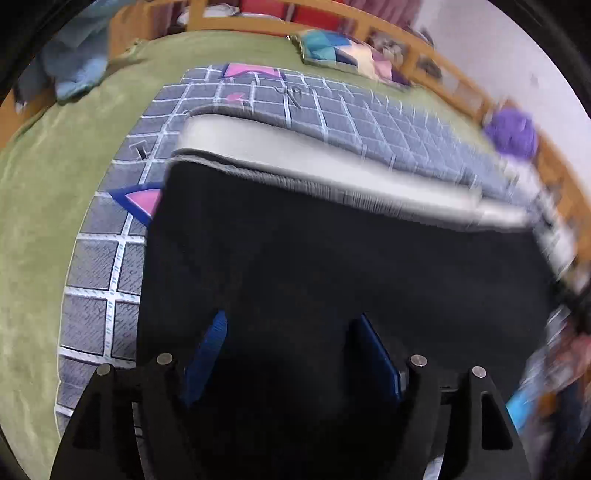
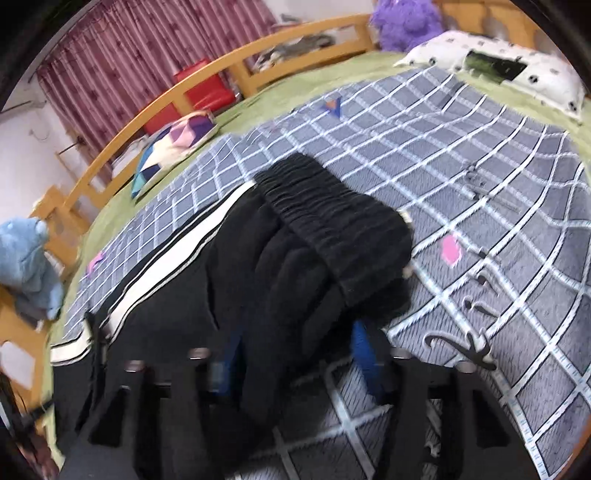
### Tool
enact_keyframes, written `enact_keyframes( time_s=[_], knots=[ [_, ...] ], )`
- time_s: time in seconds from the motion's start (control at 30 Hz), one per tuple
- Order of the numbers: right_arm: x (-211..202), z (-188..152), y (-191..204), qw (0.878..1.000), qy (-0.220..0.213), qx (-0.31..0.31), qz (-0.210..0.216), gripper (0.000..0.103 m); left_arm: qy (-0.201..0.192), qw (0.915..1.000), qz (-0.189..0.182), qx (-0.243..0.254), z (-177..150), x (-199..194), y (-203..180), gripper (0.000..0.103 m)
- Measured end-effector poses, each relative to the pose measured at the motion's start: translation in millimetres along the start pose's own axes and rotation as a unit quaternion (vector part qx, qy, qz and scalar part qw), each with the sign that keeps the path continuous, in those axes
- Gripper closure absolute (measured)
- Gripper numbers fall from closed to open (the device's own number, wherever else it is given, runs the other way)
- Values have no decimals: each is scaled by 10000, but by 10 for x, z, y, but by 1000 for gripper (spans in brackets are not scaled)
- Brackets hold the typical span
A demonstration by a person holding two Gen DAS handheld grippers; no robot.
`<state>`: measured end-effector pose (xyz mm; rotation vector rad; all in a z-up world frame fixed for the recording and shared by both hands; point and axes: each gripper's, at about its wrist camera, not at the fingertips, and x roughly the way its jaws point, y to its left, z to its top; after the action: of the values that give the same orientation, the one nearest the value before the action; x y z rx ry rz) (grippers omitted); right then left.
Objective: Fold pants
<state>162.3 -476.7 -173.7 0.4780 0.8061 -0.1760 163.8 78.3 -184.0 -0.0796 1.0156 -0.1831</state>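
Observation:
Black pants (image 1: 332, 266) with a white side stripe (image 1: 295, 155) lie on a grey checked blanket (image 1: 92, 266). In the left wrist view my left gripper (image 1: 293, 336) hovers low over the flat black cloth, its blue pads (image 1: 212, 350) spread wide with nothing pinched. In the right wrist view the pants (image 2: 229, 288) are bunched, and the gathered elastic waistband (image 2: 332, 218) is folded over on top. My right gripper (image 2: 297, 354) is at the near edge of that bunch, jaws partly apart. A fold of black cloth lies between its blue pads (image 2: 364, 354), which do not squeeze it.
The blanket (image 2: 480, 166) covers a green bedspread (image 1: 37, 221) inside a wooden bed rail (image 2: 147, 110). Around it lie a colourful cushion (image 2: 177, 140), a blue plush toy (image 2: 26, 258), a purple plush toy (image 2: 406, 22) and a white pillow (image 2: 498, 62).

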Motion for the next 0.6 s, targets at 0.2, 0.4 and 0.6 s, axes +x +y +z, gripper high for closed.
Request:
enact_keyframes(
  time_s=[0.2,0.4,0.6],
  knots=[
    [-231,114,8,9997,-99,-160,158,63,-84,9997,-118,-189,-40,-426,127,34],
    [-275,-118,-4,9972,425,-532,-305,56,-305,9902,-332,-1320,-430,-800,750,32],
    [-676,-330,342,9901,298,-1263,-544,56,-280,9648,-1323,-2257,-857,-700,1001,32]
  ],
)
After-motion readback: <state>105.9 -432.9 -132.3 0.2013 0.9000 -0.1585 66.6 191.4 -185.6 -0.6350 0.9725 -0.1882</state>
